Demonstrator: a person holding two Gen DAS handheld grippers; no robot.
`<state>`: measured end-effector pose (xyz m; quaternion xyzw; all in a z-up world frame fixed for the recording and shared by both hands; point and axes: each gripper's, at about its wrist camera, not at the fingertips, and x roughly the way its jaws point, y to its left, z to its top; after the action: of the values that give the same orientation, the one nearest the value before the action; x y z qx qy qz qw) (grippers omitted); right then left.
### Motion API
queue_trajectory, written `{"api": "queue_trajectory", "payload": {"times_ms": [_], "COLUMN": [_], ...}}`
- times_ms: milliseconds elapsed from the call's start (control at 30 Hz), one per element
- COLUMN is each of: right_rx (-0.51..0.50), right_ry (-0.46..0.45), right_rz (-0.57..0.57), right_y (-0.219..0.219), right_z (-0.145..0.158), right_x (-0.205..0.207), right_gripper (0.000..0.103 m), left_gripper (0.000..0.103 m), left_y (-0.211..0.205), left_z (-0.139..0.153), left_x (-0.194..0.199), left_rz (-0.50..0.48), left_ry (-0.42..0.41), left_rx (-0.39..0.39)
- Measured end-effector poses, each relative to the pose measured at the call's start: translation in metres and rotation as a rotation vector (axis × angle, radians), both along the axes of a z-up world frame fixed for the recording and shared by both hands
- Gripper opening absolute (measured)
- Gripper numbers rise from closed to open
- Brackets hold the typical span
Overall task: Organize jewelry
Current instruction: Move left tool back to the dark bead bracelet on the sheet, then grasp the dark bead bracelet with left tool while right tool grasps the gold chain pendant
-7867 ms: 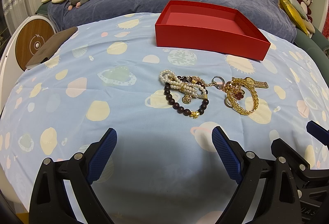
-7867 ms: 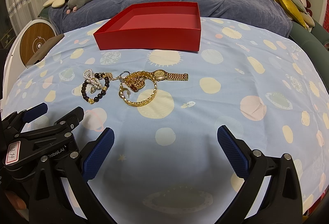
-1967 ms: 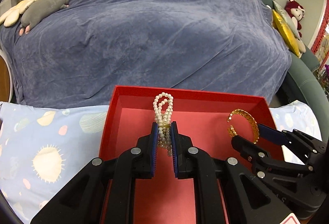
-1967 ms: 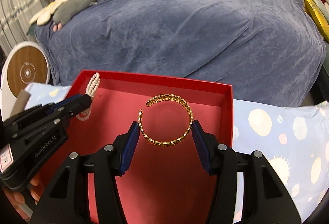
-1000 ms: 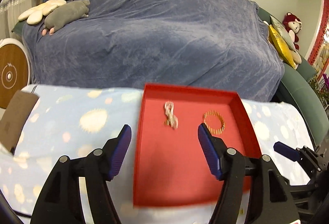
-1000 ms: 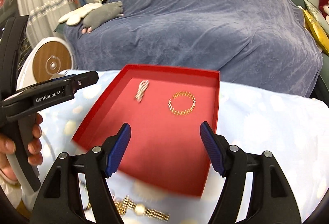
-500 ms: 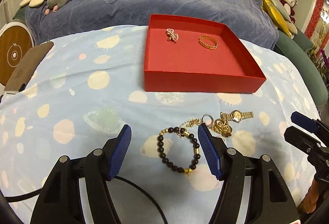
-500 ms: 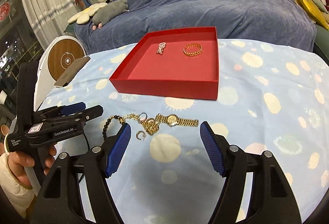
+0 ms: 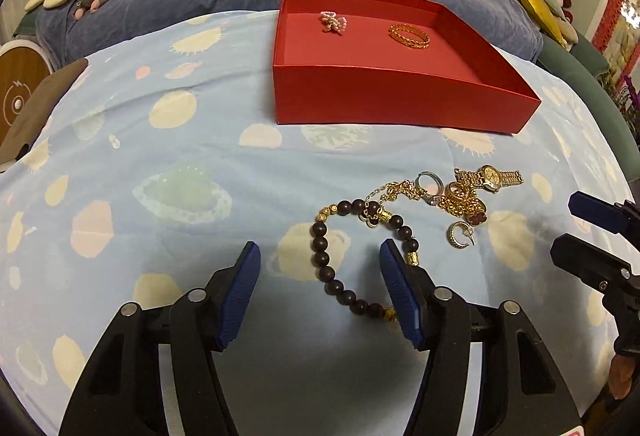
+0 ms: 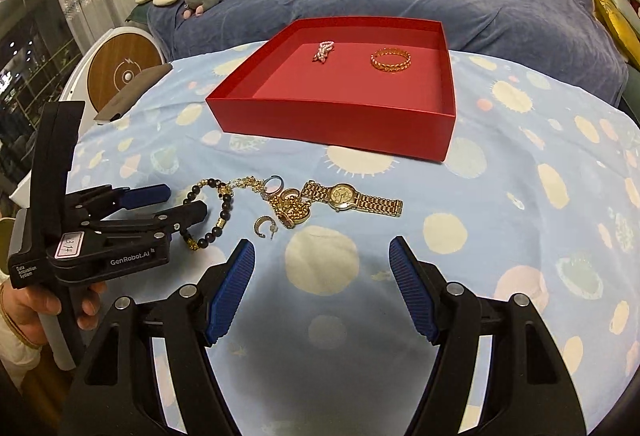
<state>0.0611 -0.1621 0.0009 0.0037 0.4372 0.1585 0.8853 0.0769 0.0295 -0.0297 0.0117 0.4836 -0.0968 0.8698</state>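
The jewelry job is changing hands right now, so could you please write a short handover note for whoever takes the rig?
Left gripper: open, jaws just been closing, astride the near side of the dark bead bracelet, not yet pinching it.
Right gripper: open, empty, above the spotted cloth short of the pile.
Done: pearl bracelet and gold chain bangle lie in the red box.
Left on the cloth: bead bracelet, gold watch, tangled gold chain, hoop earring, silver ring.
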Motion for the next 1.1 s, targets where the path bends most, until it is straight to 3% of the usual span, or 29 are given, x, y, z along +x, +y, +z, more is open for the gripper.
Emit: {"api": "queue_trajectory", "payload": {"times_ms": [100,267,333,533,733,900,1100], "right_rx": [0.001,-0.002,-0.002,0.002,0.008,0.019,0.039], "right_ry": [0.002,0.007,0.007,0.002,-0.009,-0.007,-0.003], "right_rz": [0.006,0.006,0.006,0.007,0.008,0.020,0.092], "right_y": [0.002,0.003,0.003,0.002,0.003,0.010,0.038], "right_z": [0.000,-0.001,-0.001,0.000,0.003,0.003,0.000], "right_x": [0.001,0.001,0.001,0.001,0.002,0.005,0.012], "right_gripper": [0.067,0.067,0.067,0.067,0.067,0.064,0.058], "left_gripper": [0.044,0.013,0.006,0.006,0.006,0.006,0.006], "left_y": [-0.006,-0.010,-0.010,-0.009,0.000,0.007,0.014], "left_z": [-0.001,-0.001,0.000,0.010,0.050,0.079,0.091], "left_x": [-0.001,-0.004,-0.005,-0.011,-0.020,-0.023,-0.022], "left_rz": [-0.014,-0.038,-0.045,-0.068,-0.077,-0.080,-0.075], "left_ry": [-0.026,-0.046,-0.043,-0.053,-0.122,-0.184,-0.203], "left_rx": [0.034,0.050,0.044,0.000,-0.120,-0.173,-0.187]}}
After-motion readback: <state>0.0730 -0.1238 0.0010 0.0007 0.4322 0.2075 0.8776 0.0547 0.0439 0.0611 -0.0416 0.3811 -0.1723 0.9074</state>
